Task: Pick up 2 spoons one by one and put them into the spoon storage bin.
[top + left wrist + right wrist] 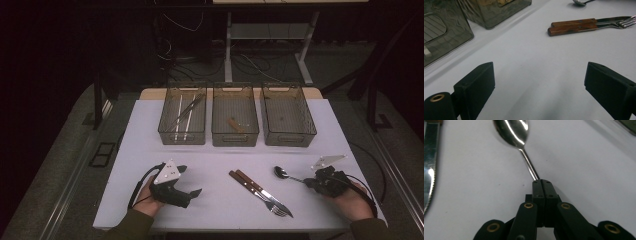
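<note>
A metal spoon (281, 173) lies on the white table (220, 160) at the right, bowl toward the left. My right gripper (308, 182) is shut on the spoon's handle; in the right gripper view the spoon (516, 135) runs out from between the closed jaws of that gripper (541, 181). A knife and fork with wooden handles (260, 192) lie side by side in the middle front. My left gripper (192, 182) rests at the front left, open, nothing between its jaws (539, 82); the wooden handles (574, 26) lie ahead of it.
Three wire-mesh bins stand in a row at the back: the left bin (183, 117) holds long utensils, the middle bin (235, 120) a small brown item, the right bin (288, 117) looks bare. The table's front edge is just behind both hands.
</note>
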A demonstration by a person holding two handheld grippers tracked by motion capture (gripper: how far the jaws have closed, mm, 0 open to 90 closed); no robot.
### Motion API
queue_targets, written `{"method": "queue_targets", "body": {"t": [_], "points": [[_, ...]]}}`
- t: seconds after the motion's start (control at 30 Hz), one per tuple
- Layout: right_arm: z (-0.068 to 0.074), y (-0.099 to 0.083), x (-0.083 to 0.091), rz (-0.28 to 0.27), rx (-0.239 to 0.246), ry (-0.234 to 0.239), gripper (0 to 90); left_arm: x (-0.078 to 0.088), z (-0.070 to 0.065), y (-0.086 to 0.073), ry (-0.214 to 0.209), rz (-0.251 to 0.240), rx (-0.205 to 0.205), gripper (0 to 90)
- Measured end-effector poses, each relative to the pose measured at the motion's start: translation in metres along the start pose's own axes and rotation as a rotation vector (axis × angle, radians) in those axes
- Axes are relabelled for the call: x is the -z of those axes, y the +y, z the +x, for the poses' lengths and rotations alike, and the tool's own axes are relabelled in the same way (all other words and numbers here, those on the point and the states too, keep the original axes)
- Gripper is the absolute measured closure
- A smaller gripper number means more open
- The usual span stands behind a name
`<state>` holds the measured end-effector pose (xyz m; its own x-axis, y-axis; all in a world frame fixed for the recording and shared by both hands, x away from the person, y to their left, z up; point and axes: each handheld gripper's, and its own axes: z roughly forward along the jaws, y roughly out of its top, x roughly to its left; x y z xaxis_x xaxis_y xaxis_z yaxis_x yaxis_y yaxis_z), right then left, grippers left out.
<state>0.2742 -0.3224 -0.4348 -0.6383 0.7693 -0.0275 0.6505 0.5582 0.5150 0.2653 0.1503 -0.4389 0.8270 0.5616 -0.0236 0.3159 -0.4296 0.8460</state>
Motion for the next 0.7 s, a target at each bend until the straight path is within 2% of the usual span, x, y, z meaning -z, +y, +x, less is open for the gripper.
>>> {"method": "queue_targets", "body": {"t": [0.27,0.47,0.53,0.7], "points": [[-0.012,0.002,-0.004,-0.020,-0.028,-0.002,90.0,0.000,0.000,0.000,-0.002,0.003,-0.003,8.0],[-0.014,0.000,-0.003,-0.036,-0.050,0.010,90.0,0.000,0.001,-0.001,0.000,0.007,0.000,8.1],[-0.015,0.000,-0.001,-0.046,-0.059,0.025,87.6,0.000,0.001,-0.001,-0.003,0.008,0.001,8.1],[-0.016,0.003,0.009,-0.139,-0.122,0.107,76.5,-0.002,0.000,-0.001,-0.007,0.013,-0.003,8.1]]}}
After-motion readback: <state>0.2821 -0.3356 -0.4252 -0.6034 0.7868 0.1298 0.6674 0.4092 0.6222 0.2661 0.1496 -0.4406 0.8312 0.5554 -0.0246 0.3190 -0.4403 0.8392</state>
